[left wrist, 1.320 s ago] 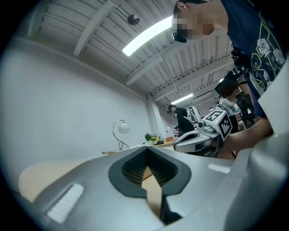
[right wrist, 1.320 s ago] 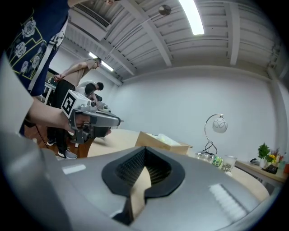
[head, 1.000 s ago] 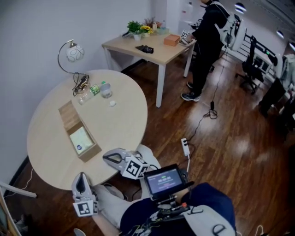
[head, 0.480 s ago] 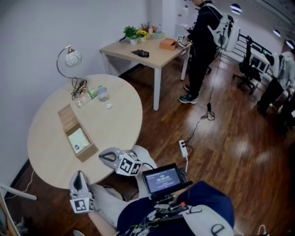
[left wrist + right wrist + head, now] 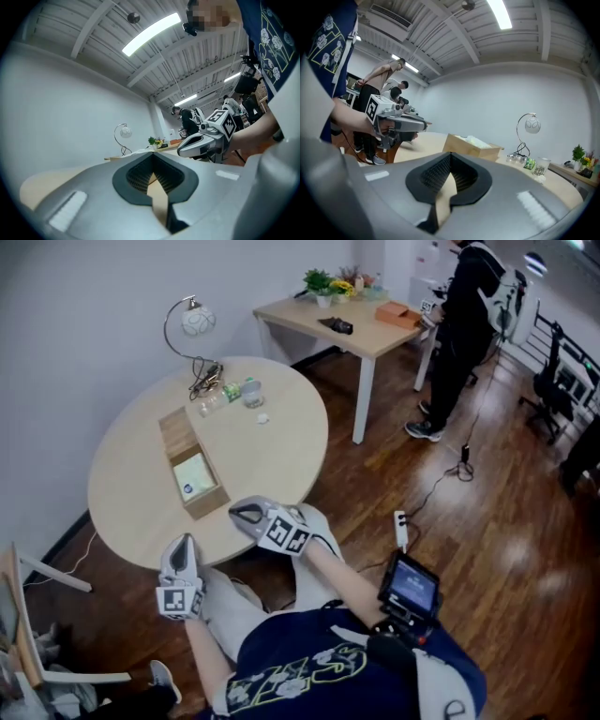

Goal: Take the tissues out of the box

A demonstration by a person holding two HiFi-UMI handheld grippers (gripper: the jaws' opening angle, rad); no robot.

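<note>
1. The left gripper (image 5: 184,544) sits at the 6 o'clock rim of the round table (image 5: 127,493), held about level and pointing across the top. Its jaws are closed together with nothing between them.
2. The right gripper (image 5: 238,512) is at roughly 5 o'clock on the rim, aimed toward 10 o'clock, with its nose near the box's closest corner. Its jaws are likewise pressed together and empty.
3. The box (image 5: 175,430), open-topped and made of light wood, lies near the table's middle, its long side running from 11 to 5 o'clock. The tissues (image 5: 192,476) lie in its nearer half, and neither gripper touches them.
4. The tabletop is pale, smooth wood. At its 12 o'clock edge stands a lamp (image 5: 194,322) with a curved metal stem and a round white shade, and a clear cup (image 5: 250,390) stands just beside it.
5. The floor (image 5: 497,521) is dark, glossy planks. At 1 o'clock stands a rectangular table (image 5: 375,332) — small plants (image 5: 328,280) on it, a person (image 5: 469,310) standing beside it.
</note>
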